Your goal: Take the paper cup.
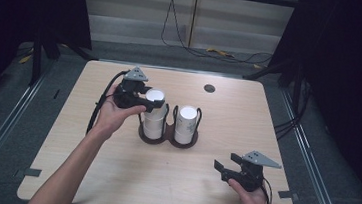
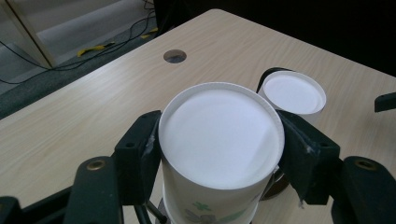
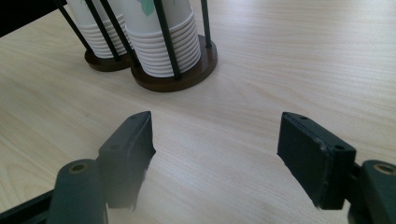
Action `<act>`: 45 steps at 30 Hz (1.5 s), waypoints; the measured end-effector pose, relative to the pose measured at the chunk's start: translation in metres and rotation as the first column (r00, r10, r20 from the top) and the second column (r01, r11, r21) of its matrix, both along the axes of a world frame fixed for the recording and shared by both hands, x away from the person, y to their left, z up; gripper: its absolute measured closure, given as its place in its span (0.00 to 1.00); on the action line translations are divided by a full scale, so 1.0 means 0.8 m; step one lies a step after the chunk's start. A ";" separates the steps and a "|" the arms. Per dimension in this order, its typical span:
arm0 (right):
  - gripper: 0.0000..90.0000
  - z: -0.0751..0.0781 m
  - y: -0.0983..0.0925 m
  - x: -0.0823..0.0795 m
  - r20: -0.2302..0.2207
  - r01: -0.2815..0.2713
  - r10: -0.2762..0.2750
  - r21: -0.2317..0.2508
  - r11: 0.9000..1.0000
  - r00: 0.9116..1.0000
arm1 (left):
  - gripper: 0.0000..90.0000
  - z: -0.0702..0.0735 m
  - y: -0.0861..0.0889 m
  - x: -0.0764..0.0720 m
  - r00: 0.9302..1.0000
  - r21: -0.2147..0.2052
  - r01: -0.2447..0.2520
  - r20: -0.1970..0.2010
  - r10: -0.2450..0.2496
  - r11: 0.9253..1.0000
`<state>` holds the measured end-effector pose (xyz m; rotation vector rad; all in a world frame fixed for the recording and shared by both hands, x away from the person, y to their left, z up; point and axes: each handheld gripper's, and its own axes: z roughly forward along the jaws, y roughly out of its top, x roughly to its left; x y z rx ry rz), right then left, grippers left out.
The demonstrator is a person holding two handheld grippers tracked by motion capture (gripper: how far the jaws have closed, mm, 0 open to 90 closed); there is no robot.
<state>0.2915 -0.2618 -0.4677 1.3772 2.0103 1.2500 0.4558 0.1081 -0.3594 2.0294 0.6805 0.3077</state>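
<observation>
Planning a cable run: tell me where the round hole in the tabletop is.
In the high view the round hole sits near the table's far edge, right of centre, beyond the right cup stack in the holder.

The table [image 1: 111, 175] is finished in pale wood grain, with one dark round hole [image 1: 209, 88]. The stacked paper cups [image 2: 219, 154] are white, printed with a green leaf pattern. The cup holder [image 3: 187, 77] is made of dark brown bases and black rods. Both grippers, the left gripper [image 1: 145, 102] and the right gripper [image 1: 227, 163], are coloured black, each topped by a grey plate. The floor [image 1: 17, 111] is grey.
</observation>
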 end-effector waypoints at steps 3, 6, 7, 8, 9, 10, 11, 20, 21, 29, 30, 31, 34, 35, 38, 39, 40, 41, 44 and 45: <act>0.30 0.000 0.000 0.000 -0.001 0.000 0.000 0.000 1.000 1.000 | 0.39 0.002 0.001 -0.001 1.000 0.008 0.005 0.005 -0.005 1.000; 0.30 0.000 0.000 0.000 -0.001 -0.001 0.001 -0.001 1.000 1.000 | 0.39 0.007 0.004 -0.001 1.000 0.003 -0.004 0.013 0.004 1.000; 0.30 0.000 0.000 0.000 -0.001 -0.001 0.001 0.000 1.000 1.000 | 0.39 0.009 0.004 -0.001 1.000 0.003 -0.002 0.014 0.002 1.000; 0.30 0.000 0.000 0.000 -0.001 -0.001 0.001 0.000 1.000 1.000 | 0.39 0.010 0.005 -0.002 1.000 -0.003 -0.003 0.016 0.003 1.000; 0.30 0.000 0.000 0.000 -0.001 0.000 0.000 -0.001 1.000 1.000 | 0.39 0.011 0.006 -0.002 1.000 -0.006 -0.003 0.016 0.003 1.000; 0.30 0.000 0.000 0.000 -0.001 0.000 0.000 0.000 1.000 1.000 | 0.39 0.012 0.007 -0.002 1.000 -0.010 -0.003 0.020 0.004 1.000; 0.30 0.000 0.000 0.000 -0.001 -0.001 0.001 -0.001 1.000 1.000 | 0.39 0.013 0.008 -0.002 1.000 -0.009 -0.003 0.022 0.003 1.000; 0.30 0.000 0.000 0.000 -0.001 -0.004 0.004 -0.002 1.000 1.000 | 0.39 0.021 0.010 -0.009 0.999 -0.051 -0.004 0.045 0.006 0.999; 0.30 0.000 0.000 0.000 0.000 -0.005 0.005 -0.002 1.000 1.000 | 0.39 0.025 0.011 -0.012 0.998 -0.056 0.005 0.066 -0.001 0.998; 0.30 0.000 0.001 0.000 -0.003 -0.008 0.008 0.000 1.000 1.000 | 0.39 0.045 0.014 -0.025 0.993 -0.087 0.049 0.112 -0.039 0.995; 0.30 0.000 0.001 0.000 -0.002 -0.008 0.008 -0.002 1.000 1.000 | 0.39 0.047 0.015 -0.026 0.992 -0.088 0.054 0.114 -0.044 0.995; 0.30 0.000 0.001 0.000 -0.002 -0.008 0.008 -0.002 1.000 1.000 | 0.39 0.047 0.015 -0.026 0.992 -0.088 0.054 0.114 -0.044 0.995; 0.31 0.000 0.002 0.000 -0.001 -0.011 0.011 -0.002 1.000 1.000 | 0.39 0.050 0.014 -0.033 0.991 -0.103 0.086 0.111 -0.074 0.991; 0.31 -0.001 0.003 0.000 -0.001 -0.014 0.014 -0.004 1.000 1.000 | 0.39 0.050 0.014 -0.033 0.991 -0.103 0.086 0.111 -0.074 0.991; 0.31 0.000 0.004 0.000 0.004 -0.026 0.026 -0.010 1.000 1.000 | 0.39 0.047 0.011 -0.040 0.990 -0.126 0.102 0.107 -0.088 0.987; 0.31 0.000 0.004 0.000 0.005 -0.027 0.027 -0.009 1.000 1.000 | 0.39 0.046 0.010 -0.041 0.990 -0.130 0.105 0.106 -0.092 0.986; 0.31 0.000 0.004 0.000 0.004 -0.028 0.028 -0.008 1.000 1.000 | 0.39 0.045 0.009 -0.043 0.990 -0.135 0.111 0.101 -0.098 0.985; 0.31 0.000 0.004 0.000 0.004 -0.028 0.029 -0.007 1.000 1.000 | 0.39 0.044 0.009 -0.044 0.990 -0.139 0.114 0.098 -0.101 0.984; 0.31 0.000 0.004 -0.001 0.005 -0.033 0.033 -0.006 0.999 0.999 | 0.39 0.043 0.008 -0.050 0.988 -0.158 0.128 0.101 -0.113 0.979; 0.31 0.000 0.004 -0.001 0.005 -0.033 0.033 -0.006 0.999 0.999 | 0.39 0.043 0.008 -0.050 0.988 -0.158 0.128 0.101 -0.113 0.979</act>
